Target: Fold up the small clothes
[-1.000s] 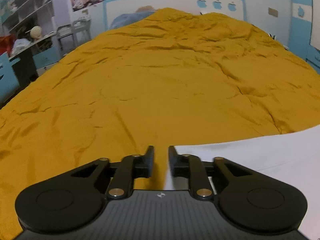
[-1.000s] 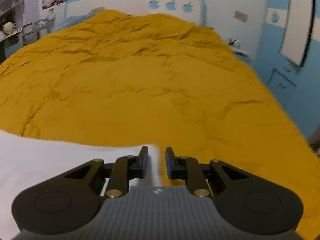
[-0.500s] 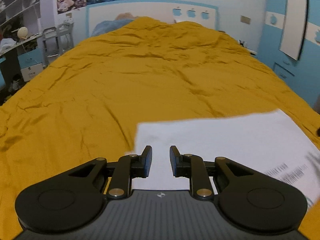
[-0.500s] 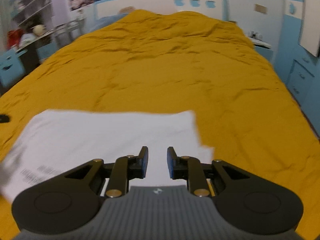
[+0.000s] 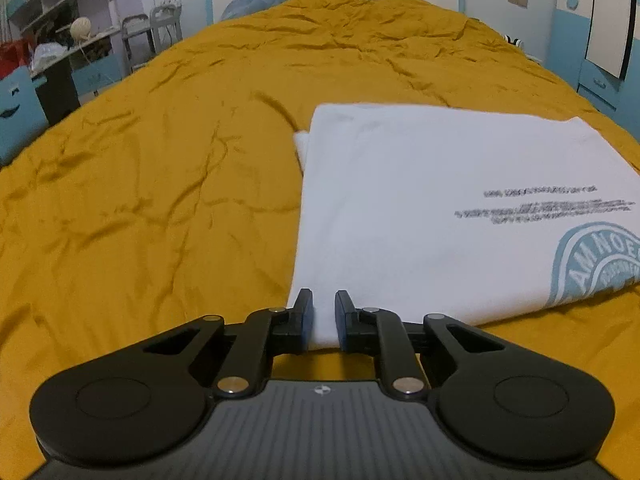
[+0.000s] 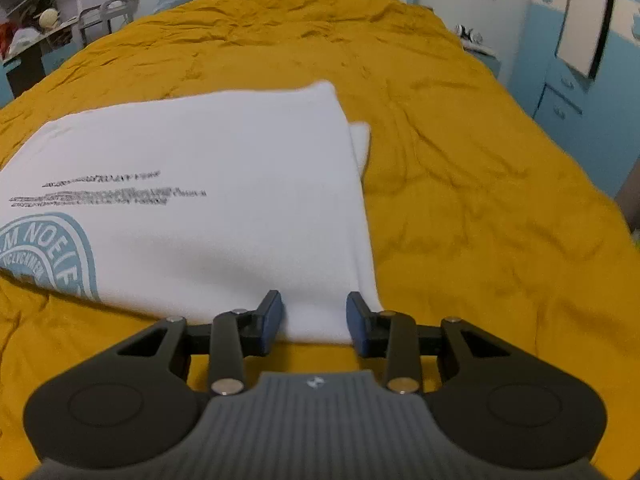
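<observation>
One white T-shirt (image 5: 420,216), one yellow bedspread (image 5: 160,200), two grippers.

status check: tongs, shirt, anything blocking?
Left tongs narrow on the white shirt's near corner. Right tongs open, straddling the other near corner. Shirt folded flat on yellow duvet. Nothing blocking.

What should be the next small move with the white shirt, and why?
Probably open the left gripper and draw it back: the white printed T-shirt already lies folded flat on the mustard-yellow bedcover, and the right gripper stands open at its near corner.
</observation>
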Demonstrator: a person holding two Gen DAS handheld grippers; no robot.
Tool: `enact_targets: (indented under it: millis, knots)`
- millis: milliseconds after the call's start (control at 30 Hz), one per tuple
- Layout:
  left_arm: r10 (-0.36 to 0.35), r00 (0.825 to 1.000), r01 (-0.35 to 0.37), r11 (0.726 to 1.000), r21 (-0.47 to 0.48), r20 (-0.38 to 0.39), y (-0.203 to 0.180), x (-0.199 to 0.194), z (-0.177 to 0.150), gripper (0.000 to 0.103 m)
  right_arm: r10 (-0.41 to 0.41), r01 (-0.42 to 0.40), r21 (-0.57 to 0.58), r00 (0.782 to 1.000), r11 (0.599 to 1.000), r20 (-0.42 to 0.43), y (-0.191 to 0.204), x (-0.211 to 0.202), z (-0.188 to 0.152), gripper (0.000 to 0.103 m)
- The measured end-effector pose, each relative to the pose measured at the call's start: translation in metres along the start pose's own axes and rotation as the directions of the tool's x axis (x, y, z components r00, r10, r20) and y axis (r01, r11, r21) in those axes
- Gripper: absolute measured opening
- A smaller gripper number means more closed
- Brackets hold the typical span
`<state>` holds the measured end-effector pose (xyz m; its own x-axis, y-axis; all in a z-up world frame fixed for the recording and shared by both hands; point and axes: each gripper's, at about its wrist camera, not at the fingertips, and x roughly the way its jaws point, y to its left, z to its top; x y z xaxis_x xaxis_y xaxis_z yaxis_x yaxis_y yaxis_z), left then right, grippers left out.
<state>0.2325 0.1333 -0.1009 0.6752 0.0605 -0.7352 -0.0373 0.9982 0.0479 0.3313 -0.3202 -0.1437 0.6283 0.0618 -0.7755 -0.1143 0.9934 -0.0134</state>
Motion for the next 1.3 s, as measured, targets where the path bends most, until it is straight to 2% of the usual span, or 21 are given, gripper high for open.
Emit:
enact_targets:
  millis: [133,300,500,700,800,933,1067,1233,1267,1300]
  knots:
    - [0.005,1.000,-0.005,1.000,-0.005,-0.012,-0.003,0.010,-0.007,0.019,-0.007,0.007,0.007,1.000,1.000,0.008,0.002,0.003,-0.019,0.030]
    - [0.006,1.000,-0.006,1.000,-0.007,-0.007,-0.004,0.007,-0.017,0.019,0.051,-0.051,0.111,0.999,0.992,0.001,-0.012,0.010,-0.023,0.030]
    - [0.021,1.000,-0.021,1.000,0.017,0.017,-0.006,-0.009,-0.008,0.020,0.005,-0.004,0.024,1.000,1.000,-0.024,-0.002,0.007,-0.004,0.030]
    - [0.002,0.997,-0.004,1.000,0.027,0.073,-0.011,-0.022,0.018,0.024,0.113,-0.115,0.142,0.993,0.983,0.026,-0.027,-0.013,0.022,0.040]
    - [-0.060,0.995,0.060,0.998,0.013,0.082,-0.022,-0.016,0.038,0.024,0.166,-0.173,0.250,0.985,0.953,0.052,-0.048,-0.006,0.041,0.046]
    - [-0.146,0.987,0.146,0.989,0.003,0.066,-0.045,0.003,0.061,0.024,0.209,-0.220,0.374,0.975,0.901,0.069,-0.072,0.018,0.063,0.046]
    - [-0.241,0.970,0.242,0.967,-0.074,0.029,-0.061,0.032,0.080,0.024,0.249,-0.255,0.459,0.966,0.851,0.075,-0.090,0.055,0.077,0.044]
    - [-0.292,0.956,0.292,0.953,-0.077,0.004,-0.088,0.068,0.103,0.024,0.315,-0.330,0.536,0.941,0.777,0.124,-0.106,0.101,0.092,0.044]
    - [-0.299,0.954,0.298,0.952,-0.069,0.002,-0.095,0.075,0.108,0.024,0.319,-0.339,0.542,0.938,0.769,0.133,-0.108,0.109,0.094,0.042]
    - [-0.306,0.952,0.305,0.950,-0.063,-0.001,-0.101,0.081,0.112,0.024,0.325,-0.347,0.548,0.935,0.761,0.142,-0.111,0.117,0.095,0.036]
